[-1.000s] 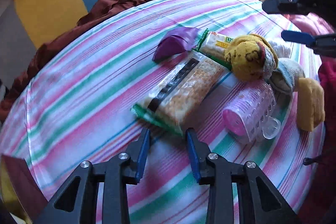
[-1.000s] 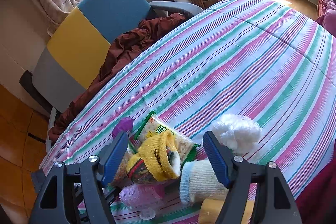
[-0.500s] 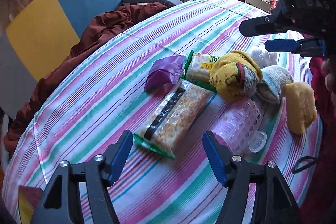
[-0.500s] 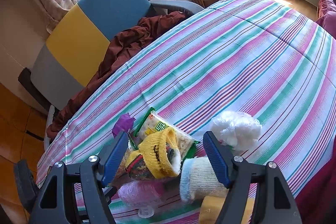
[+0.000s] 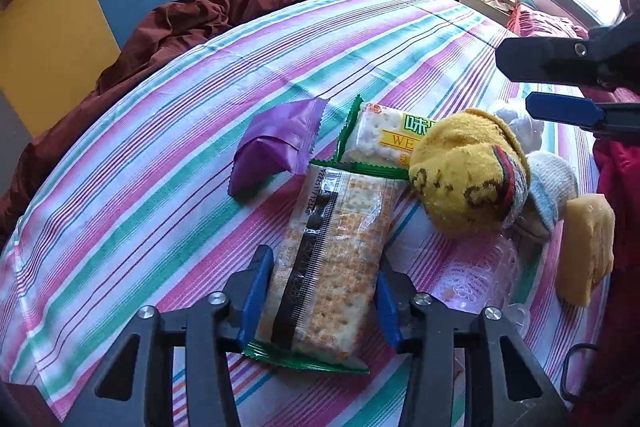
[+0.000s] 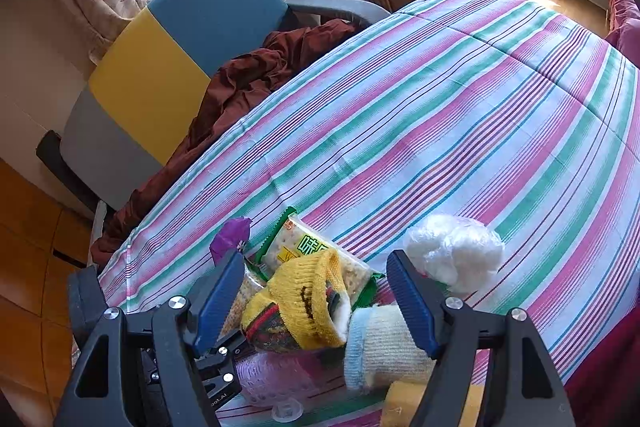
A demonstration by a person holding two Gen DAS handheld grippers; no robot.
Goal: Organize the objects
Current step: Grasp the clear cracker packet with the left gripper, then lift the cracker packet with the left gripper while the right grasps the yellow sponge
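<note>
Left wrist view: the left gripper (image 5: 320, 291) sits low over the striped tablecloth (image 5: 160, 155) with its blue pads on either side of the long cracker packet (image 5: 332, 267). Its jaws have just been closing, and the pads now lie against the packet's two long edges — a pinch on the wrapper, as far as the picture shows. The packet lies flat, its green crimped end toward the camera, its far end meeting a second cracker packet (image 5: 384, 139) with green lettering. Just left of that one lies a purple pouch (image 5: 276, 147). A yellow knitted sock (image 5: 464, 179) rests over the right end of the second packet, and a pale sock with a blue cuff (image 5: 552, 187) is tucked against it. A pink ribbed plastic cup (image 5: 472, 275) lies on its side just right of the held packet, and a yellow sponge (image 5: 584, 251) sits near the table's right edge.

The right gripper (image 6: 316, 299) hangs above the yellow sock (image 6: 308, 299) with its fingers spread wide — nothing touches either pad. From this side a white plastic bundle (image 6: 452, 255) lies on the cloth just beyond the right-hand finger, and the pale sock (image 6: 380, 347) lies below it. Behind the table stands a blue and yellow chair (image 6: 180, 39) with a dark red cloth (image 6: 248, 79) draped over it.
</note>
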